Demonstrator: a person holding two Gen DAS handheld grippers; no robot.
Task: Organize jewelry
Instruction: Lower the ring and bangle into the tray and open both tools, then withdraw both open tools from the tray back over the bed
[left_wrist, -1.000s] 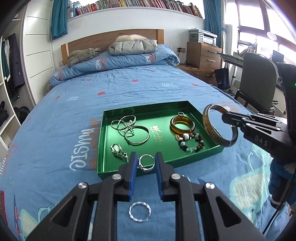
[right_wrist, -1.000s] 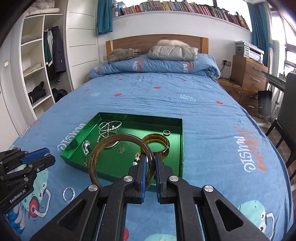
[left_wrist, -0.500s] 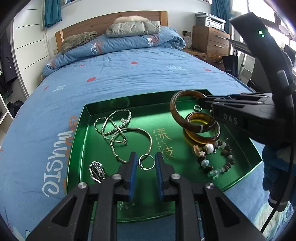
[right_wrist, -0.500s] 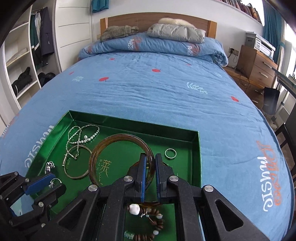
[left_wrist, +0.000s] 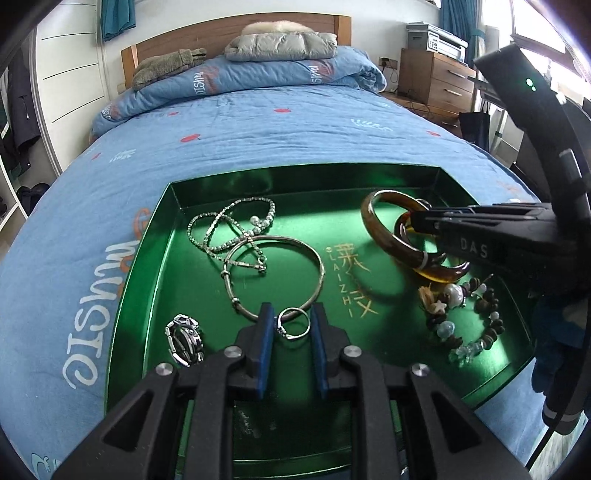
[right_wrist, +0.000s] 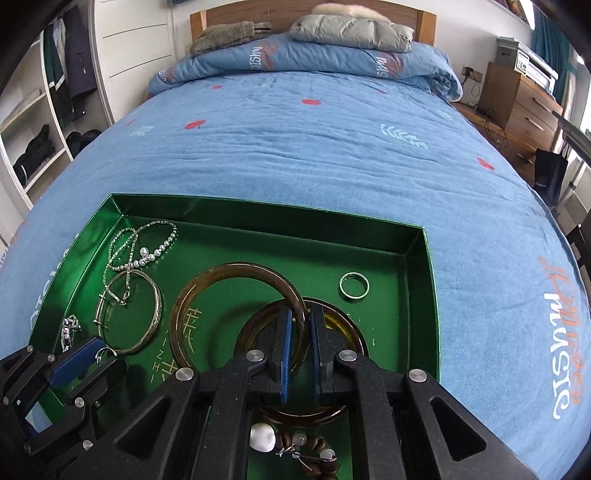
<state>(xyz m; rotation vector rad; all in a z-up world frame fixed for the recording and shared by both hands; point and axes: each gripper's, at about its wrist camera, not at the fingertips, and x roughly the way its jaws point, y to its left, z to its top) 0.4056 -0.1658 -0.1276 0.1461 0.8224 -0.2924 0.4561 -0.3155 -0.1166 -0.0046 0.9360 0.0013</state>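
A green tray (left_wrist: 295, 173) (right_wrist: 258, 210) lies on the blue bedspread with jewelry in it. My left gripper (left_wrist: 292, 314) (right_wrist: 85, 358) is shut on a small silver ring (left_wrist: 293, 324) (right_wrist: 105, 352), low over the tray's near left part. My right gripper (right_wrist: 300, 314) (left_wrist: 413, 221) is shut on a brown bangle (right_wrist: 229, 273) (left_wrist: 384, 240), held tilted just above an amber bangle (right_wrist: 347, 328) (left_wrist: 443, 275) that lies in the tray. The brown bangle's lower edge looks close to the tray floor; I cannot tell whether it touches.
In the tray lie a silver bangle (left_wrist: 273, 277), a beaded chain (left_wrist: 229, 225), a link ring (left_wrist: 183, 339), a bead bracelet (left_wrist: 465, 321) and a plain ring (right_wrist: 354, 285). Folded bedding and a headboard stand beyond; drawers (right_wrist: 524, 107) are at the right.
Both grippers have moved forward and down from the bed's near edge to low over the tray, each keeping its piece. The silver ring on the bedspread has dropped out of view.
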